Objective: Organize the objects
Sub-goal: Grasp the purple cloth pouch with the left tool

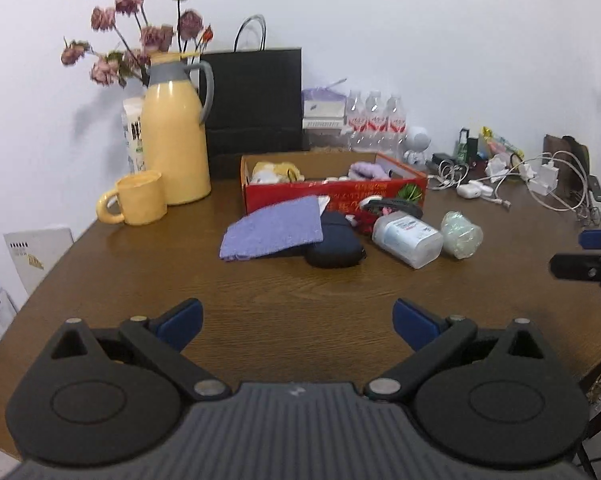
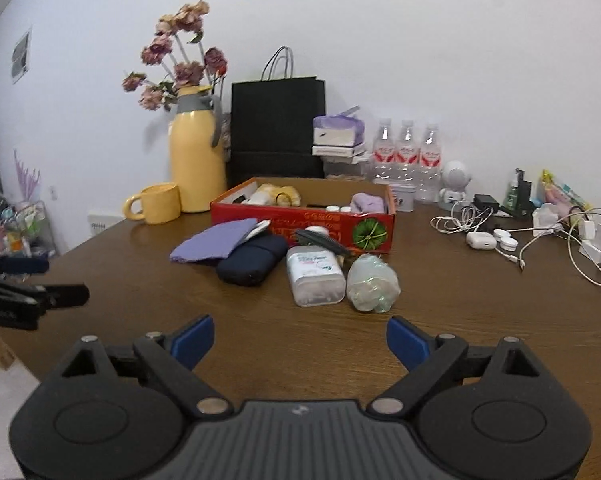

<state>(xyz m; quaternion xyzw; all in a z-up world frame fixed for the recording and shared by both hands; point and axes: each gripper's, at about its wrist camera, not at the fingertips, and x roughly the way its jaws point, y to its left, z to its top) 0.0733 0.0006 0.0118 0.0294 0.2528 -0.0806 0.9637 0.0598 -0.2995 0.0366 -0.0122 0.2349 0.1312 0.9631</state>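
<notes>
An open red cardboard box [image 1: 332,194] [image 2: 300,224] sits mid-table with soft yellow and purple items inside. In front of it lie a purple cloth [image 1: 272,228] [image 2: 212,242], a dark navy pouch [image 1: 334,246] [image 2: 252,264], a clear plastic jar [image 1: 406,238] [image 2: 314,278] on its side, a crumpled clear bag [image 1: 460,234] [image 2: 372,282] and a black comb [image 2: 320,242]. My left gripper [image 1: 298,322] hovers open and empty over the near table. My right gripper [image 2: 300,338] is open and empty too, short of the jar. Each gripper's fingers show at the other view's edge.
A yellow jug [image 1: 176,136] with dried flowers and a yellow mug [image 1: 138,200] stand at the left. A black paper bag [image 1: 254,104], water bottles [image 1: 374,118] and tissue packs line the wall. Chargers and cables [image 2: 540,236] clutter the right side of the brown table [image 1: 284,288].
</notes>
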